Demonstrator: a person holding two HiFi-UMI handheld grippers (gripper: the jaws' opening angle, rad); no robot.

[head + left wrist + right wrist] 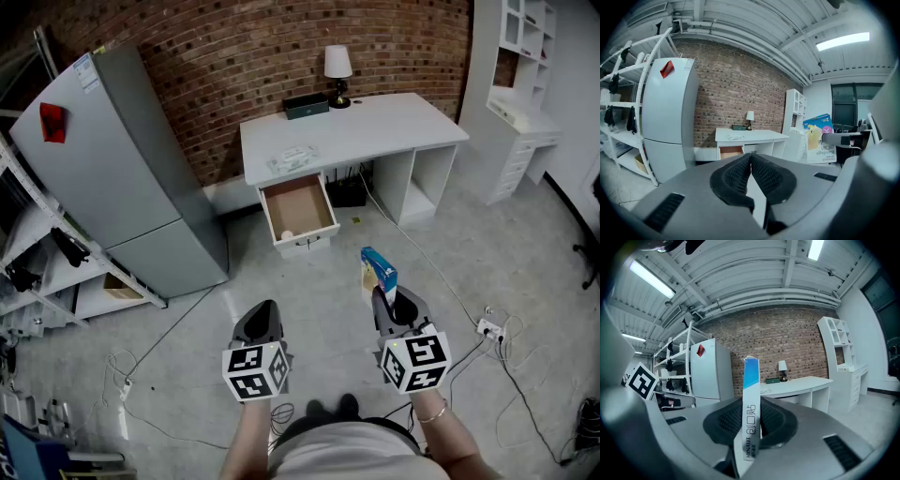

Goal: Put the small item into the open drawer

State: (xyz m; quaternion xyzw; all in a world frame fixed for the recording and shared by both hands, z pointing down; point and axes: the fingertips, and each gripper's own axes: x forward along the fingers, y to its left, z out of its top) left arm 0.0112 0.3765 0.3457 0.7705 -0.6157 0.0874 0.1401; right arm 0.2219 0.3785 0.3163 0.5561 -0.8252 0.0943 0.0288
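Note:
My right gripper point(382, 294) is shut on a small blue and white bandage box point(378, 269), which stands upright between the pads point(749, 416). The same box point(819, 137) shows at the right of the left gripper view. My left gripper point(263, 316) is shut with nothing in it, its pads point(751, 173) meeting at the tips. The open wooden drawer point(298, 210) sticks out from under the white desk point(352, 131), well ahead of both grippers. A small pale round thing point(288, 234) lies in the drawer's near left corner.
A tall grey fridge point(112, 164) stands left of the desk, with white shelving point(56, 262) beside it. On the desk are a lamp point(337, 75), a dark box point(307, 106) and a clear packet point(292, 157). Cables and a power strip point(489, 328) lie on the floor.

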